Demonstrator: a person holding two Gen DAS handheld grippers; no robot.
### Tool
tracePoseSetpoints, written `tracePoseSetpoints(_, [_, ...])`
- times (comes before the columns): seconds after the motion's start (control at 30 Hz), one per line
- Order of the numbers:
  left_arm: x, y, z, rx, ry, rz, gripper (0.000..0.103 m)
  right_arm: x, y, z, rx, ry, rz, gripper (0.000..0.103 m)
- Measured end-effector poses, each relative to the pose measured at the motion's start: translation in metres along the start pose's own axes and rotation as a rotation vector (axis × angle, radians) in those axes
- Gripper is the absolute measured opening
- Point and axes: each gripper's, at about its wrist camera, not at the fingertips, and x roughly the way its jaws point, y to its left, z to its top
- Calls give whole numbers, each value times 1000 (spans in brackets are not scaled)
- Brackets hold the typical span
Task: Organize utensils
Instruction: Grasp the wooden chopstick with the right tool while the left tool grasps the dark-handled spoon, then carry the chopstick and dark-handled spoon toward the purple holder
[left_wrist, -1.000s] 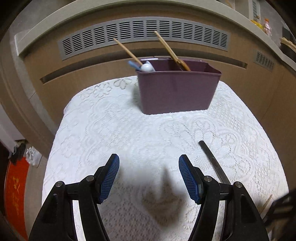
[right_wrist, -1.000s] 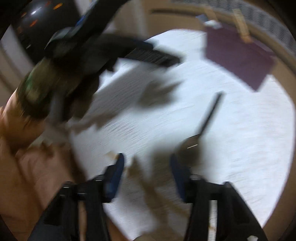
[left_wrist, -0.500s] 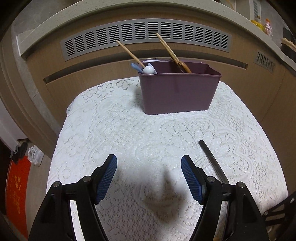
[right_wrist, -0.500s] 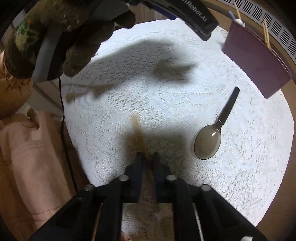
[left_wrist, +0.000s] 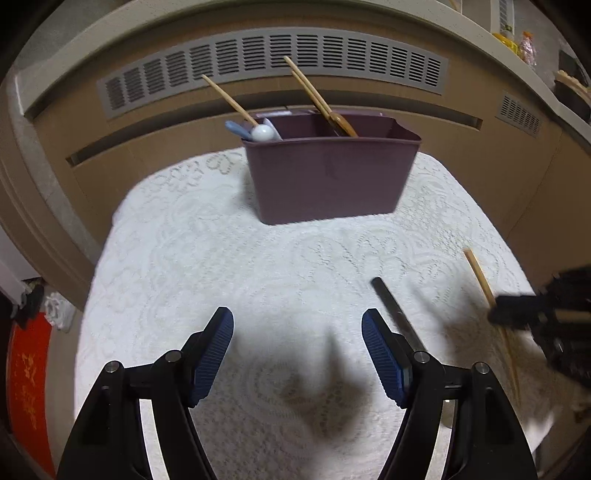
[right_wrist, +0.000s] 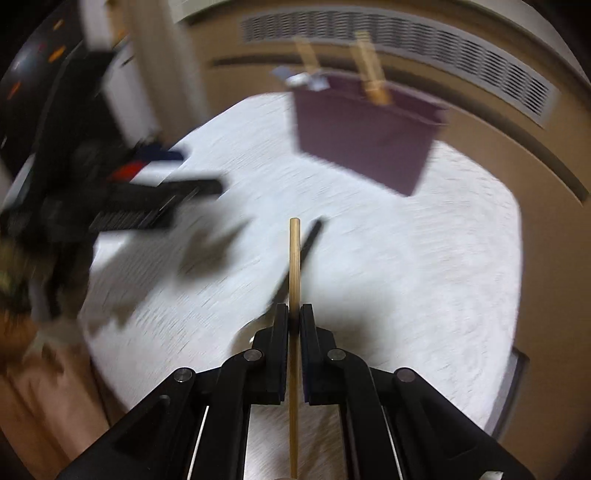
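Right gripper (right_wrist: 294, 321) is clamped shut on a single wooden chopstick (right_wrist: 294, 258), pinched between the pads partway along its length, with the upper end sticking out ahead of the jaws and the rest running back under the gripper body. The stick's long axis lies along the gripper's own pointing line, free tip aimed roughly toward the purple utensil caddy (right_wrist: 365, 136) at the far side of the table. It looks thin, stiff, light and smooth, so it would likely pivot or slip in the pads if bumped; a hold closer to the middle would probably be steadier. Left gripper (left_wrist: 297, 354) is open and empty, hovering over the white lace tablecloth (left_wrist: 229, 258). The dark spoon (left_wrist: 397, 314) lies flat on the cloth just beside the left gripper's right finger, handle end pointing up toward the caddy; its bowl is hidden. It looks rigid, low-profile and hard to get under, so grasp the handle. The caddy already holds wooden chopsticks (left_wrist: 317, 96) leaning upright and a white spoon (left_wrist: 262, 133). The right view is motion-blurred.
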Motion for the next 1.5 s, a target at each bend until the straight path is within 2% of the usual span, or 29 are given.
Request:
tracePoseSetpoints(0.13, [20,-12,-3,-38,119,-144,72,17,-23,8,106,-21,-63,6])
tracePoseSetpoints(0.23, [37,-27,-5,-46,201,-207,72,24,-40,7,129,-30,-97,6])
tracePoseSetpoints(0.3, [46,-41,-4,-24,220,-214,70,19,-39,2,130,-43,-96,6])
tracePoseSetpoints(0.37, [53,-53,1,-2,226,-209,60,12,-40,-3,137,-58,-90,6])
tracePoseSetpoints(0.43, [62,-61,6,0,243,-201,45,15,-42,-3,144,-71,-90,7])
tracePoseSetpoints(0.5, [72,-68,13,-9,258,-183,42,12,-46,-5,159,-81,-83,7])
tracePoseSetpoints(0.63, [80,-75,20,-4,244,-135,39,10,-53,-9,184,-90,-95,11])
tracePoseSetpoints(0.67, [79,-77,20,10,235,-120,36,10,-54,-10,189,-91,-98,13])
tracePoseSetpoints(0.7, [79,-79,19,24,227,-111,25,10,-55,-11,195,-92,-103,19])
tracePoseSetpoints(0.73, [77,-81,17,44,214,-104,18,10,-56,-12,201,-94,-109,25])
tracePoseSetpoints(0.8, [71,-82,12,75,184,-120,14,12,-58,-13,213,-98,-118,27])
tracePoseSetpoints(0.93, [50,-70,4,132,118,-106,12,23,-59,-14,242,-70,-97,27])
tracePoseSetpoints(1.1, [38,-33,4,61,105,-133,12,37,-44,-9,196,-32,-95,27])
tracePoseSetpoints(1.27, [26,-9,6,-10,79,-185,12,54,-30,-1,143,6,-168,25])
tracePoseSetpoints(1.33, [22,-3,8,-27,67,-198,12,60,-31,0,144,27,-169,11])
tracePoseSetpoints(1.5, [9,1,10,-37,27,-206,12,64,-24,-1,122,51,-171,6])
